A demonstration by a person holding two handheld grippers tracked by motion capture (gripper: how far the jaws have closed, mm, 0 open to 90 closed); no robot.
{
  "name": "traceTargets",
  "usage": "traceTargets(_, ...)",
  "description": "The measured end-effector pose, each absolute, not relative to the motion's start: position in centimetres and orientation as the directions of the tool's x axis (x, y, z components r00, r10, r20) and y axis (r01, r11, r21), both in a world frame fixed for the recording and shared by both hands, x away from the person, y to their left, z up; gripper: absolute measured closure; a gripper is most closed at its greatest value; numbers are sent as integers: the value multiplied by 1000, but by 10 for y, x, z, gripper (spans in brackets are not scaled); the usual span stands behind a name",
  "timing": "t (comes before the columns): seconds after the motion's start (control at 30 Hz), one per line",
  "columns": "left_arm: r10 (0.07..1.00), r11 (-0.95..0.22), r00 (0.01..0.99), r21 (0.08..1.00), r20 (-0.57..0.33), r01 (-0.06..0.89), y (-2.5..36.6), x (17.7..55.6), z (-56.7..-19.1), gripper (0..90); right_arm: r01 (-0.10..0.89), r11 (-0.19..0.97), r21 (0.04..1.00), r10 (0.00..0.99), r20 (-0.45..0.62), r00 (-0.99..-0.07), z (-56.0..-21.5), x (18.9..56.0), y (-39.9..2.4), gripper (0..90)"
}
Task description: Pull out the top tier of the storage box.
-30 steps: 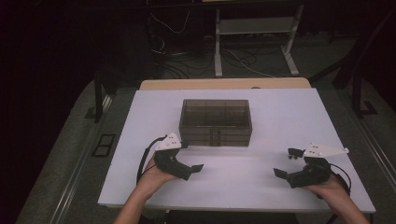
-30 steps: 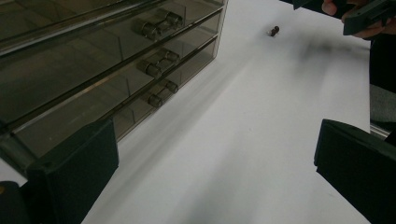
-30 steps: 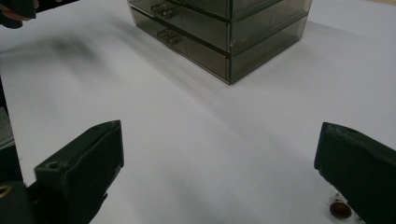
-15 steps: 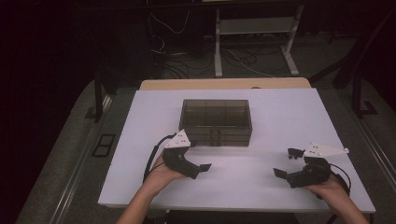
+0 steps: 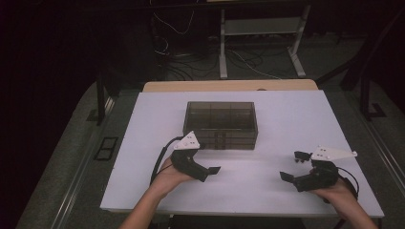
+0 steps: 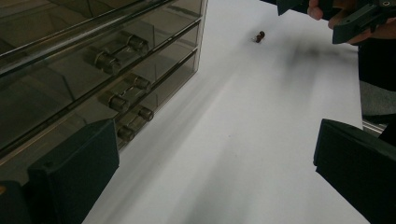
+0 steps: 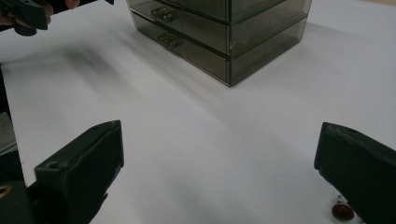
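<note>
Left gripper (image 5: pixel 210 164), jaws apart, sits mid-frame beside drawer box (image 5: pixel 220 125); square up on a knob (image 6: pixel 106 60) (right gripper (image 5: pixel 292 167) jaws also apart).

high view looks down from above the table (image 5: pixel 286 119); both gripper views skim low, sharing the smoked drawer box (image 6: pixel 93 70).

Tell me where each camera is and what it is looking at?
High view: above the table, looking forward and down at the smoky drawer box; forearms, left gripper and right gripper show.
Left gripper view: rides the left gripper, facing the drawer fronts; open jaws show.
Right gripper view: rides the right gripper, facing the box; open jaws show.
Both gripper views share the small brown thing.
</note>
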State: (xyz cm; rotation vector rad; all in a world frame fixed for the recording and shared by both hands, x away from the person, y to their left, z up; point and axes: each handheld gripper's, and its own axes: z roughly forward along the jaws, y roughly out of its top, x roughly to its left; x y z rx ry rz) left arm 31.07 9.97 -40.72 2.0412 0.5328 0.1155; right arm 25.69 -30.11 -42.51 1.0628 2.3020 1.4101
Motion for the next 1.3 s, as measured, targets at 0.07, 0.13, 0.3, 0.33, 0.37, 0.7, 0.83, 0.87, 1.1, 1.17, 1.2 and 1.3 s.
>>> traceTargets(0.07, 416, -415, 899, 851, -137, 322, 98, 311, -407, 0, 457, 273, 847, 688, 160, -708, -425, 257, -301, 9)
traceTargets(0.13, 412, -416, 901, 851, -136, 319, 96, 311, -407, 0, 455, 277, 846, 686, 158, -710, -426, 257, -301, 9)
traceTargets(0.3, 405, -423, 905, 851, -129, 311, 89, 312, -407, 0, 450, 280, 848, 681, 155, -716, -426, 258, -299, 9)
traceTargets(0.33, 402, -428, 907, 850, -125, 306, 88, 312, -407, 0, 450, 280, 848, 681, 155, -716, -426, 258, -299, 9)
traceTargets(0.37, 402, -430, 907, 850, -123, 305, 86, 312, -408, 0, 448, 283, 848, 677, 154, -720, -426, 259, -299, 10)
traceTargets(0.7, 395, -435, 911, 849, -119, 299, 78, 311, -418, 7, 445, 301, 843, 663, 150, -733, -428, 260, -296, 9)
traceTargets(0.83, 404, -436, 908, 851, -106, 294, 77, 312, -422, 47, 445, 300, 844, 664, 150, -732, -428, 260, -296, 9)
traceTargets(0.87, 407, -439, 908, 850, -102, 293, 77, 312, -422, 48, 445, 301, 844, 664, 149, -732, -428, 260, -296, 9)
traceTargets(1.1, 450, -433, 890, 853, -74, 290, 78, 313, -424, 137, 442, 307, 843, 662, 145, -735, -428, 260, -295, 9)
traceTargets(1.17, 459, -428, 885, 853, -80, 299, 77, 313, -424, 137, 443, 308, 842, 663, 143, -735, -428, 260, -295, 9)
traceTargets(1.2, 461, -431, 884, 852, -75, 297, 77, 313, -424, 137, 441, 309, 843, 663, 142, -735, -428, 260, -295, 9)
traceTargets(1.3, 462, -433, 884, 854, -63, 287, 76, 312, -425, 139, 437, 306, 845, 662, 141, -736, -428, 260, -295, 10)
